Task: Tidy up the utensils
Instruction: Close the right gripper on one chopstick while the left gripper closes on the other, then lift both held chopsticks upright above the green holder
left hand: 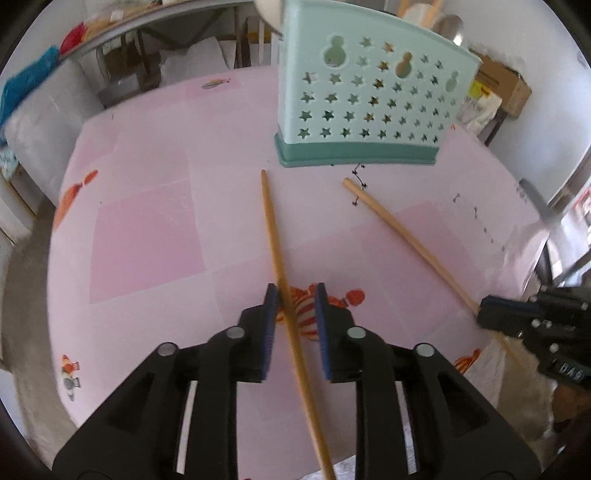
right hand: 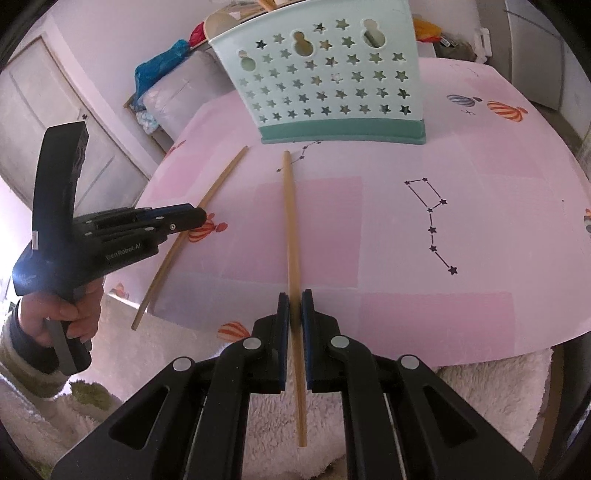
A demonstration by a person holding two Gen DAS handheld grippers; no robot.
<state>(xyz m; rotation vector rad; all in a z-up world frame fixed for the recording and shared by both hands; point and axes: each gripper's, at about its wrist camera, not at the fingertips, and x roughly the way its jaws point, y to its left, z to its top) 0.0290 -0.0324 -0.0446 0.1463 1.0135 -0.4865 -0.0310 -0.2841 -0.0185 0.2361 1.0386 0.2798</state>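
A mint-green utensil holder (left hand: 369,92) (right hand: 332,74) with star-shaped holes stands upright at the far side of the pink table (left hand: 147,221) (right hand: 443,240). Two wooden chopsticks lie pointing toward it. One chopstick (left hand: 271,229) (right hand: 218,188) runs between the jaws of my left gripper (left hand: 295,291) (right hand: 203,218), which stand apart; the stick lies by the left pad and is not pinched. My right gripper (right hand: 294,295) (left hand: 482,314) is shut on the other chopstick (right hand: 290,221) (left hand: 406,229), whose near end sticks out past the table edge.
Wooden handles (left hand: 428,11) poke out of the holder's top. A person's hand (right hand: 74,306) holds the left gripper's handle. A white fluffy rug (right hand: 498,387) lies below the table's near edge. A cardboard box (left hand: 506,85) and a blue cloth (right hand: 159,66) sit behind the table.
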